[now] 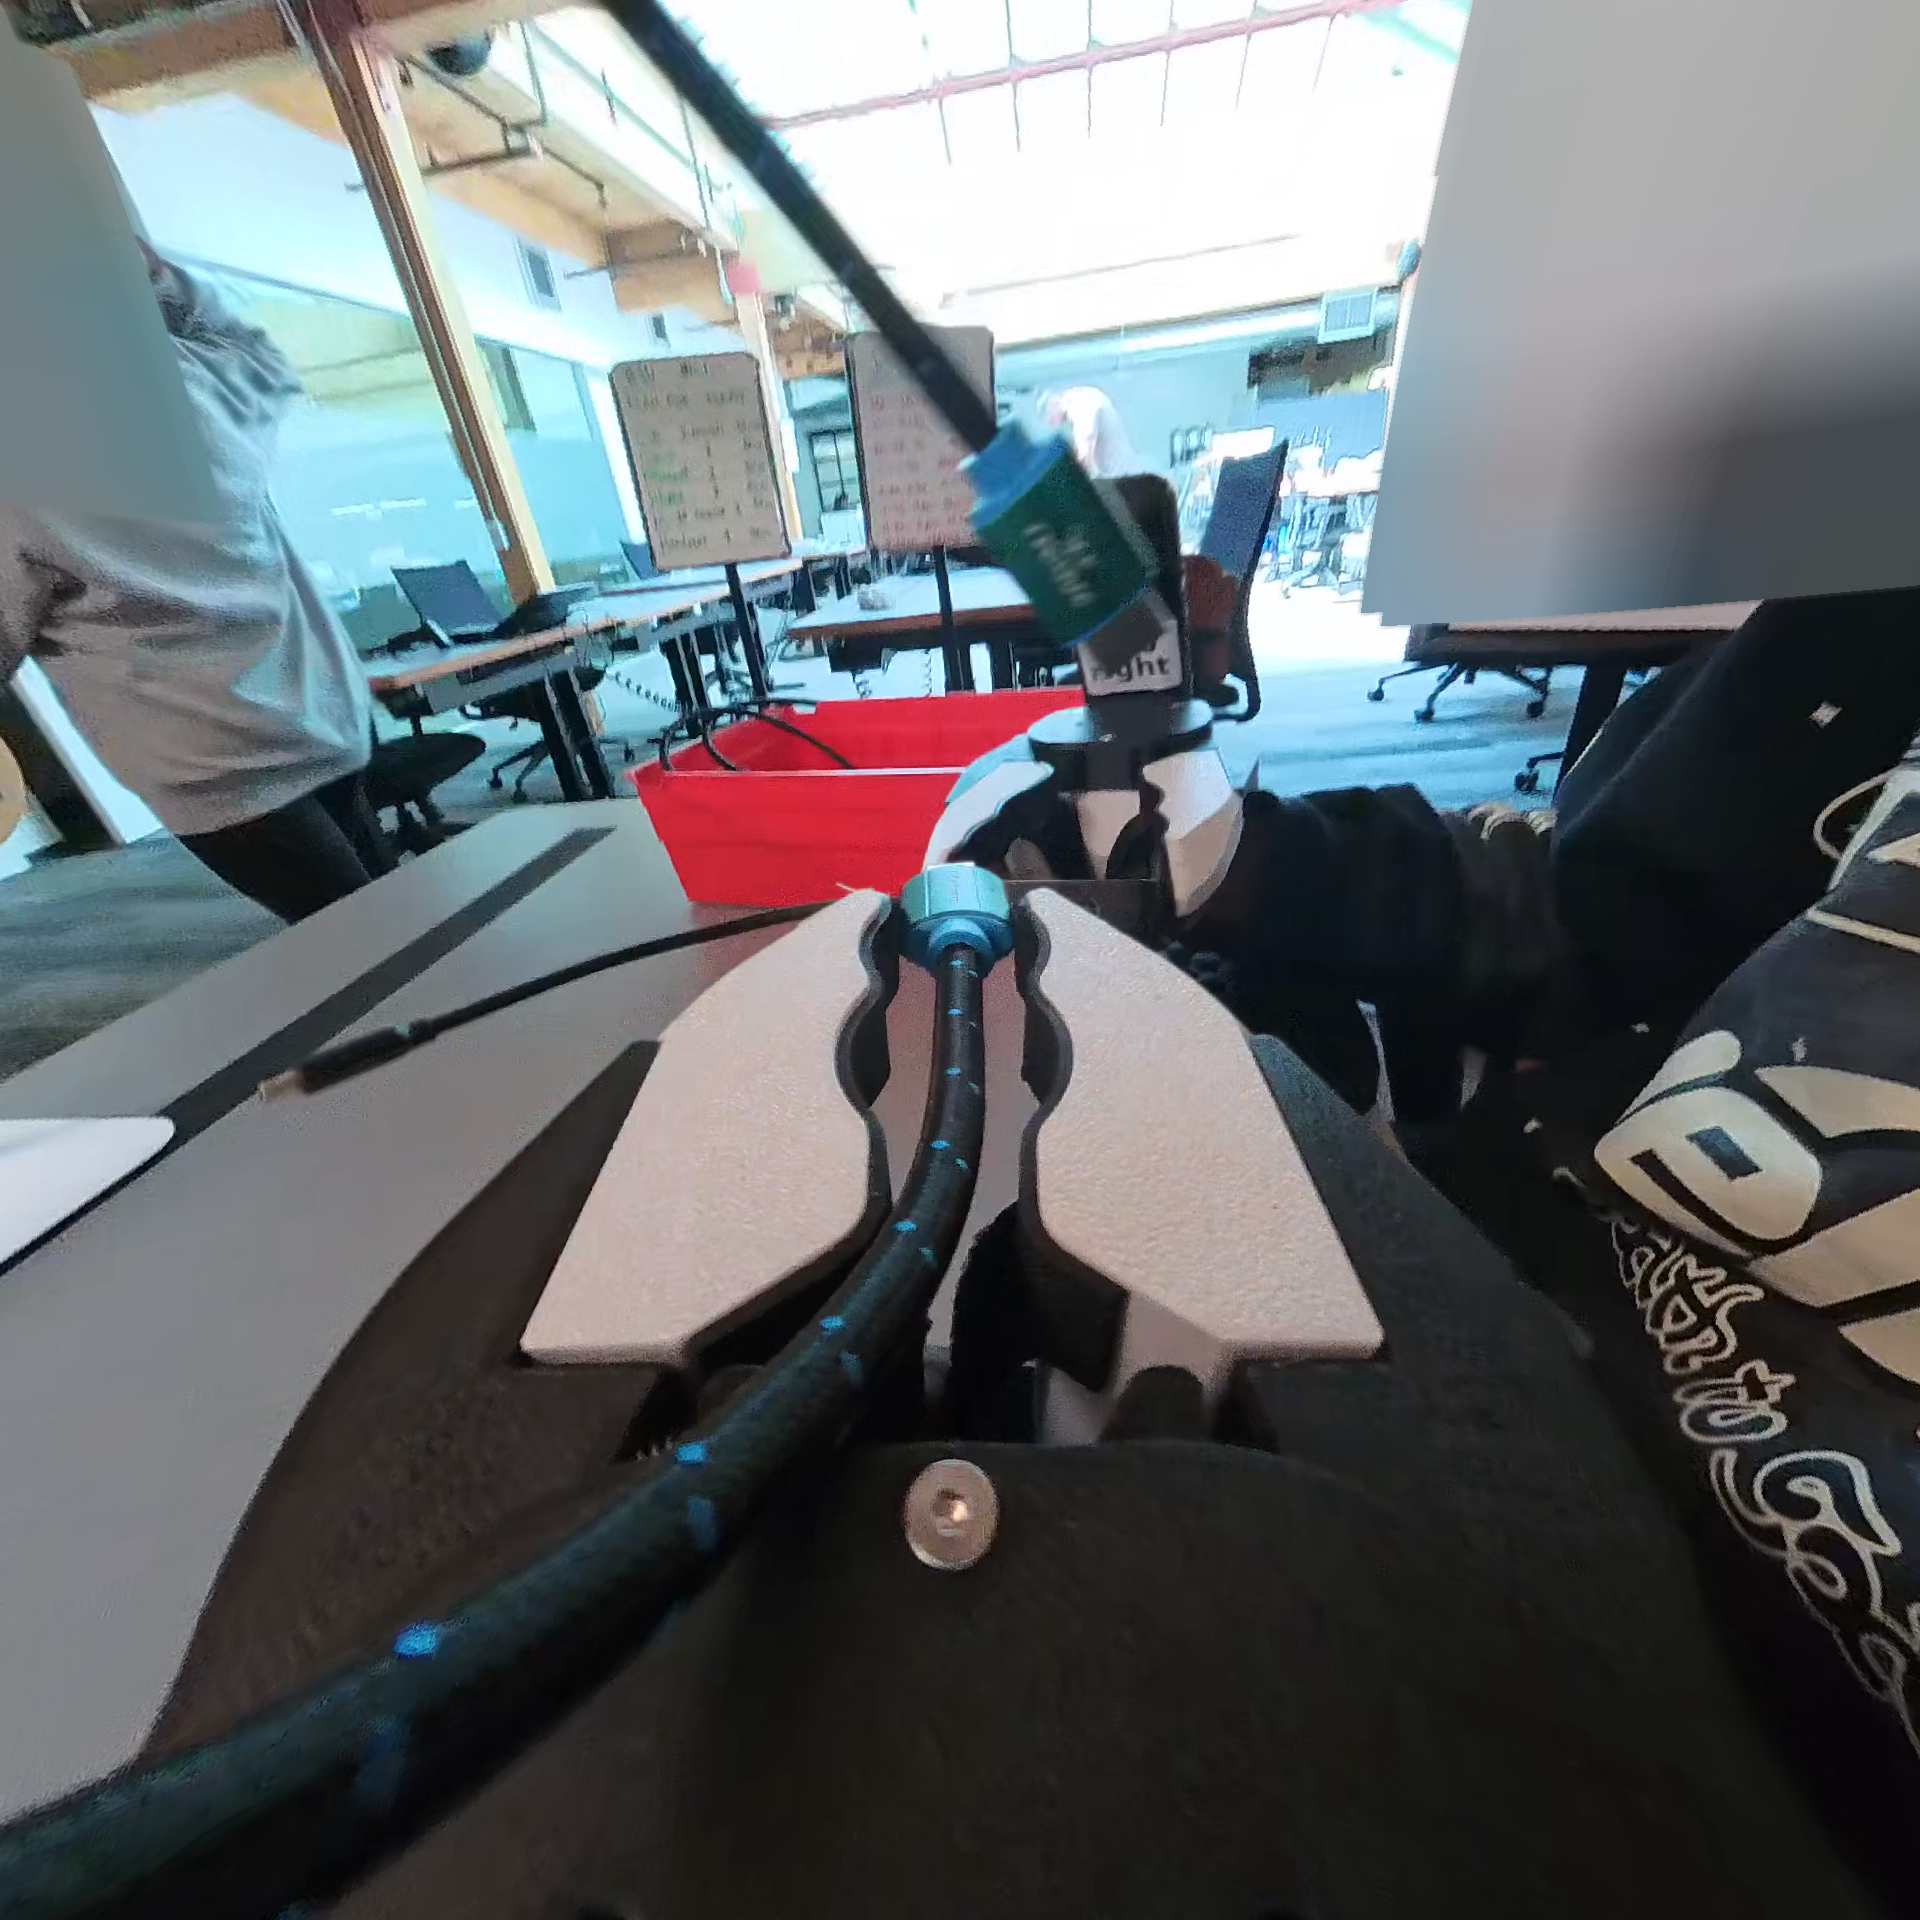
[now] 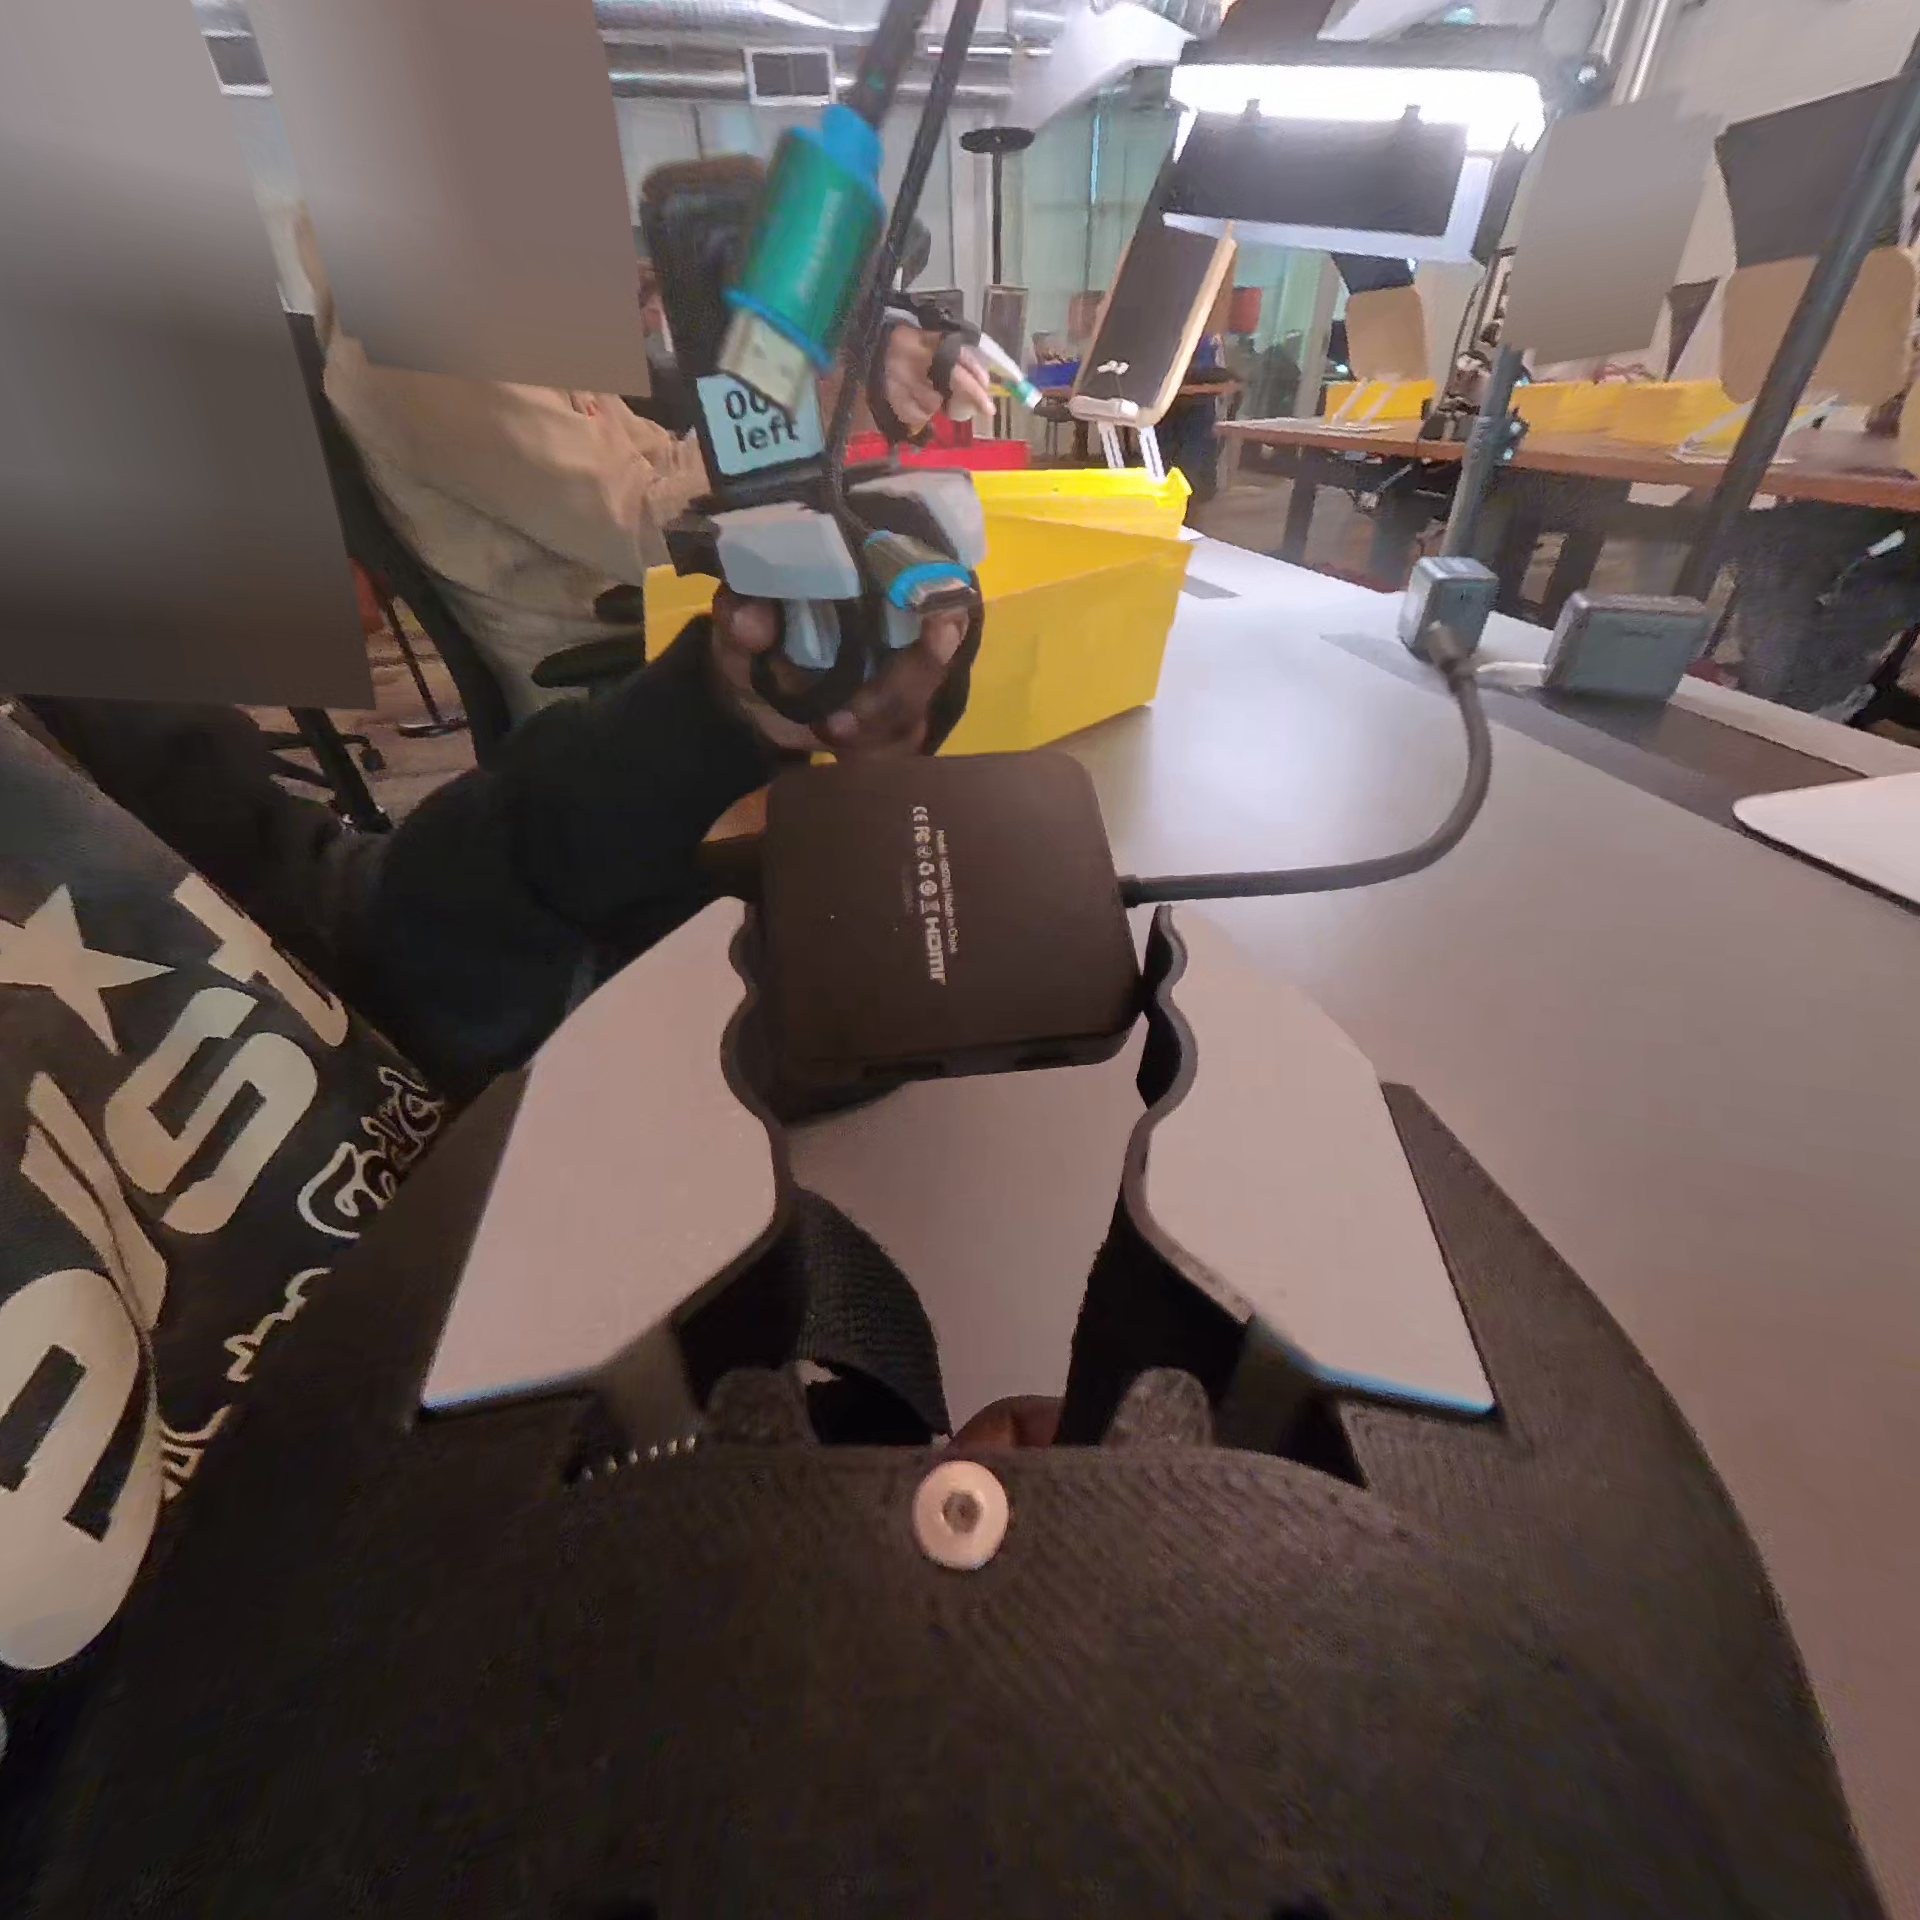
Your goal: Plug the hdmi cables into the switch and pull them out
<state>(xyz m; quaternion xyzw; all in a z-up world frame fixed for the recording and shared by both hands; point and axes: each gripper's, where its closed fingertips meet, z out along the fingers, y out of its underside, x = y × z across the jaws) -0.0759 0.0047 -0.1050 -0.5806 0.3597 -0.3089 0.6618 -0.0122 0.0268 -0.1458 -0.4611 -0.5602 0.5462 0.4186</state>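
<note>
- Left gripper (image 1: 953,920) jaws nearly closed, pinching the blue collar of an HDMI plug (image 1: 953,914); its black braided cable (image 1: 914,1226) runs back between the fingers toward the camera.
- From the right wrist view, that plug's metal tip (image 2: 932,594) points out past the left gripper's fingers, toward the switch but not touching it.
- Right gripper (image 2: 945,997) jaws spread wide, clamped on both sides of the switch (image 2: 940,914), a flat black box held above the table (image 2: 1558,1091).
- Switch's own black lead (image 2: 1444,810) curves off across the table to a small grey box (image 2: 1449,613).
- Second plug (image 2: 805,255), green body with blue ends, hangs free in the air above the left gripper, metal tip down, touching nothing.
- Yellow bin (image 2: 1081,623) sits on the table behind the left gripper.
- Red bin (image 1: 800,831) on the far edge in the left wrist view; a loose thin black cable (image 1: 436,1034) lies on the table near it.
</note>
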